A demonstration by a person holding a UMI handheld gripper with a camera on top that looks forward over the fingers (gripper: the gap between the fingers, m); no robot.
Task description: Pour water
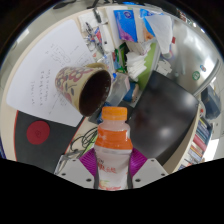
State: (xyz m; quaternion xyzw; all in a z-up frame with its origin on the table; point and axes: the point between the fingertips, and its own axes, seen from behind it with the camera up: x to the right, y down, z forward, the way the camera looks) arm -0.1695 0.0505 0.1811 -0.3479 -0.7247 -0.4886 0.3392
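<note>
Holding capped orange bottle (pixel 113 150) upright, tool (pixel 112 172) clamped on it; paper cup (pixel 84 87) upper left, pouring not started.

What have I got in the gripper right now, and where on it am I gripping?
The gripper is shut on a clear plastic bottle with an orange cap and orange drink, held upright by its lower body at the label. A brown paper cup sits beyond it.

The gripper (pixel 113 170) shows two pale, light-grey fingers (pixel 76 165) with angular, blocky outlines. Each bears a purple-magenta pad (pixel 90 160) on its inner face. The rest of the gripper's body is hidden from sight.
</note>
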